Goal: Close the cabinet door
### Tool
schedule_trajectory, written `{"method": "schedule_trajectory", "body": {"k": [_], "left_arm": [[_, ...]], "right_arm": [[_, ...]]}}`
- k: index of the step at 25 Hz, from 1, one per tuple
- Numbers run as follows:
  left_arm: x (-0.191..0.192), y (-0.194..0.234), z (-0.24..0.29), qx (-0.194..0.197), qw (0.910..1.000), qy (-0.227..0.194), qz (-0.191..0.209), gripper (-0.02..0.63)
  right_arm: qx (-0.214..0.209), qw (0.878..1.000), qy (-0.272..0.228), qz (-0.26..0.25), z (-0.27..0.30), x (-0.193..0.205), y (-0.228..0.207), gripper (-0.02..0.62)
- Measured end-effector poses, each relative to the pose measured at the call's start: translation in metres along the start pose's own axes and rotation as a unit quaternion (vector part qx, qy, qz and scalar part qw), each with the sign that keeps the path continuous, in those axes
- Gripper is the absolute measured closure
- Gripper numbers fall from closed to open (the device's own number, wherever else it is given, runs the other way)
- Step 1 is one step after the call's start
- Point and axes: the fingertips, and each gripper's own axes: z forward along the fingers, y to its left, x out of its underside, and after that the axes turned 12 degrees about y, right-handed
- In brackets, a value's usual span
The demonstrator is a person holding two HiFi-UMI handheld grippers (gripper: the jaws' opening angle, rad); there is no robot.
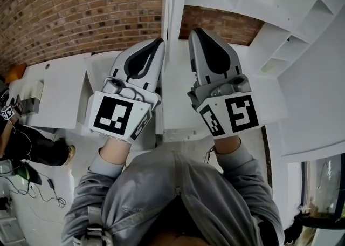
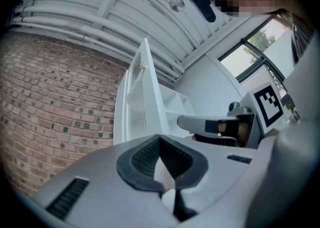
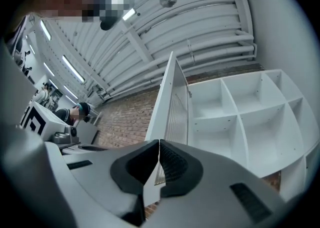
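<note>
A brick wall is seen at upper left of the head view. Left of centre, the left gripper is held closed on nothing. At top centre the cabinet door is seen edge-on, swung open. Just right of it the right gripper is likewise closed and empty. The upper right is filled by the cabinet.
</note>
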Motion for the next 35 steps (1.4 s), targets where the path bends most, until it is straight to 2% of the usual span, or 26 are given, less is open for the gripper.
{"method": "schedule_trajectory", "body": {"k": [12, 26, 27, 30, 35], "left_arm": [[-0.032, 0.002, 0.005, 0.006, 0.9993, -0.028, 0.023, 0.6], [-0.045, 0.008, 0.01, -0.001, 0.9988, -0.037, 0.032, 0.6], [-0.046, 0.009, 0.01, -0.002, 0.9988, -0.038, 0.032, 0.6], [-0.046, 0.011, 0.009, -0.004, 0.9987, -0.039, 0.031, 0.6], [-0.044, 0.013, 0.011, -0.004, 0.9989, -0.038, 0.028, 0.6]], "right_arm": [[-0.009, 0.999, -0.026, -0.024, 0.007, -0.039, 0.002, 0.566], [-0.045, 0.999, -0.016, 0.003, 0.022, -0.052, 0.004, 0.562], [-0.046, 0.999, -0.015, 0.0, 0.023, -0.053, 0.005, 0.554], [-0.045, 0.999, -0.008, -0.009, 0.027, -0.053, 0.006, 0.477], [-0.042, 0.999, 0.004, -0.018, 0.035, -0.05, 0.007, 0.451]]}}
